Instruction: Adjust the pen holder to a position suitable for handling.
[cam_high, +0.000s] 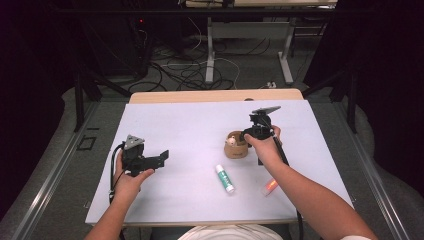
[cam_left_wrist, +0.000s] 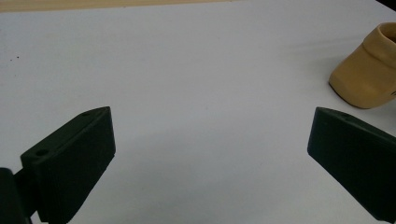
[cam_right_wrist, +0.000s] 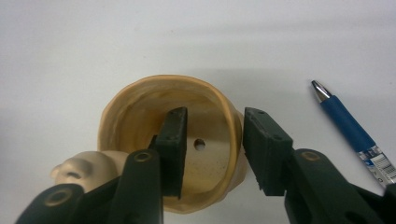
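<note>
A tan, boot-shaped pot (cam_high: 235, 149) stands right of the white mat's middle, its hollow inside (cam_right_wrist: 140, 116) open to the right gripper view. My right gripper (cam_high: 244, 137) (cam_right_wrist: 212, 116) straddles the rim, open: one jaw is inside the pot, the other just outside the wall. A small cream figure (cam_right_wrist: 74, 170) sticks out at the pot's side. My left gripper (cam_high: 161, 157) (cam_left_wrist: 210, 116) is held low over bare mat at the left, jaws wide apart and empty, and the pot (cam_left_wrist: 366, 74) lies far off to its right.
A white and green glue stick (cam_high: 225, 178) lies in front of the pot. An orange marker (cam_high: 269, 187) rests near the right forearm. A blue pen (cam_right_wrist: 350, 126) lies just beside the pot. The white mat (cam_high: 190, 125) covers the tabletop, with cables and table legs on the floor beyond.
</note>
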